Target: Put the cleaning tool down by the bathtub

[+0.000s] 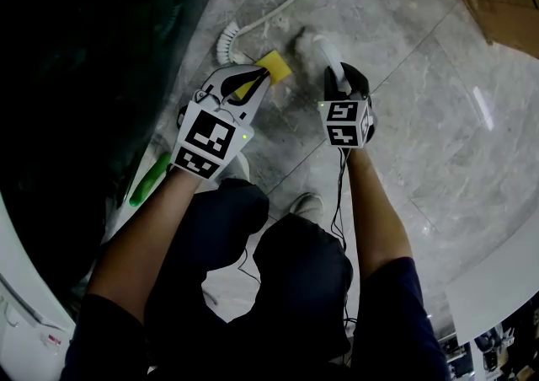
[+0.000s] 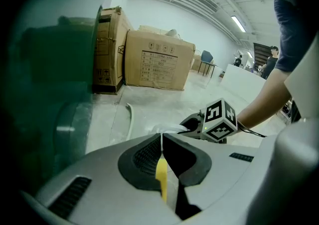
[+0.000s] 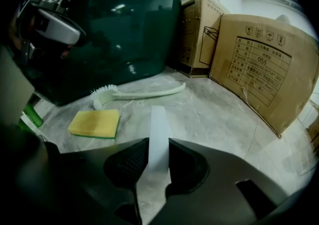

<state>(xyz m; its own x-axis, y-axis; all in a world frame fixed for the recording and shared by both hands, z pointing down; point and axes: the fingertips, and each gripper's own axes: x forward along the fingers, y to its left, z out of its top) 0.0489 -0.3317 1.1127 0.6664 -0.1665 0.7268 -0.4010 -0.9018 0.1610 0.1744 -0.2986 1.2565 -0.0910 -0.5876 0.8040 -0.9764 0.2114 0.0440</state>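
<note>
The white handle (image 3: pixel 158 119) is a flat, pale strip, plain and smooth. In the head view its far end looks greyish and blurred, so the shape of the head cannot be made out. It is held over the grey marbled floor (image 3: pixel 214 114), near the dark green bathtub (image 3: pixel 114 30). Whether its far end touches the floor cannot be told.

The right tool (image 3: pixel 158 144) is closed on this handle. Both dark pads press against the strip's flat sides, and the strip runs forward past the fingertips.

A yellow sponge (image 3: pixel 94 123) with a green underside lies flat on the floor just to the left of the handle. Beyond it a white brush (image 3: pixel 134 92) with a long curved handle lies on the floor beside the foot of the bathtub, bristles toward the sponge.

The left tool (image 2: pixel 161 137) has its jaws together at the tips and grips nothing. A sliver of yellow shows through the narrow gap behind the tips. In the head view this tool hangs over the near edge of the sponge, and in the right gripper view it is raised clear of it.

Cardboard boxes (image 3: pixel 264 64) stand farther back on the floor.
</note>
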